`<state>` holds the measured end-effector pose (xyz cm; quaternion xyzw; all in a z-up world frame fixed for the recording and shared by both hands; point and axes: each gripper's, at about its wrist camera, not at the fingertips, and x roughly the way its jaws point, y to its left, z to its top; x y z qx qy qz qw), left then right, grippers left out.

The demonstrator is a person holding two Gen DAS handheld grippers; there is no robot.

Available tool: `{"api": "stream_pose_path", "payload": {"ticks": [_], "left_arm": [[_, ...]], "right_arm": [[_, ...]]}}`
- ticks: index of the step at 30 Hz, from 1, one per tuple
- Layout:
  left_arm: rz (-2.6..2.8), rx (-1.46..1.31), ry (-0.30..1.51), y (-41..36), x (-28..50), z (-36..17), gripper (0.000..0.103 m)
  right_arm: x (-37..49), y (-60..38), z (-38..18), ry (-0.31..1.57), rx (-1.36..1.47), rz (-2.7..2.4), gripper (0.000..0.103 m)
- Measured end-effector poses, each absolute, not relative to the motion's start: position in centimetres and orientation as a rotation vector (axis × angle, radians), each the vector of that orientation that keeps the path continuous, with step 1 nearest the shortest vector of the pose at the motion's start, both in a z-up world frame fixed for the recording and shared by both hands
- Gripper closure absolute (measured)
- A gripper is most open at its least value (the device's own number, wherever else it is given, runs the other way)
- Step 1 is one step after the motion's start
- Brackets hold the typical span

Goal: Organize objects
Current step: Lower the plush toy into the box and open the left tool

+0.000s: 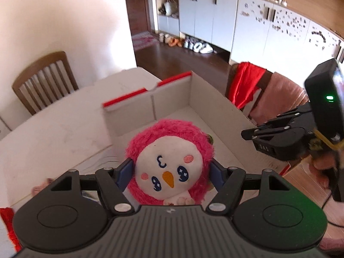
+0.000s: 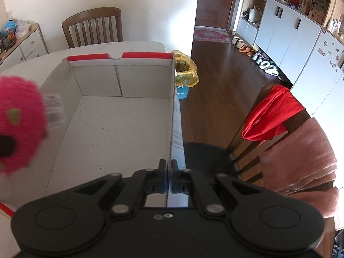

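Item: plush (image 1: 169, 163), pink shaggy fur, white face with orange beak, small green tag or leaf near the crown. Location: held in the left gripper (image 1: 169, 175), carried above the near part of the box (image 1: 172, 99); also seen blurred at the left edge of the right wrist view, over the box's left wall

Left gripper: clamped on the plush, blue pads (image 1: 123, 177) pressing the fur on either side of the face, jaws standing wide around the soft body

Right gripper (image 2: 168, 173): pinched tight on the box's right wall (image 2: 175, 116), apparently steadying the box

Box: open cardboard, white inside, red strip along the far rim, floor bare; sits on the white table (image 1: 53, 124)

Handling, judged: light, soft, compressible; fur gives under the pads, so the grip sinks in rather than slips. Not fragile; should tolerate a short drop. Best hold is across the round body or head, as now; loose fur and the small feet (image 1: 182, 200) are poor holds

Surroundings: chair (image 1: 43, 81) beyond the table; second chair (image 2: 286, 129) draped with red and pink cloth, right of the box
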<state>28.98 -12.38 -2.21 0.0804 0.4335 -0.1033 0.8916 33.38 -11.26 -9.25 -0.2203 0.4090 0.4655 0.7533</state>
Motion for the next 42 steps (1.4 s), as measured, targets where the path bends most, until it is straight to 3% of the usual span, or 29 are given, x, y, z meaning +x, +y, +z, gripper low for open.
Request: {"api": "stream_pose_path", "payload": {"ticks": [18, 42], "left_arm": [[-0.204, 0.279, 1.152, -16.2, 36.1, -11.0, 0.032], [-0.212, 0.137, 1.047, -14.2, 33.3, -6.2, 0.027]], "right_arm": [[33.7, -11.2, -9.1, 0.922, -0.493, 1.035, 0.101], [32.9, -12.4, -9.1, 0.953, -0.519, 1.069, 0.098]]}}
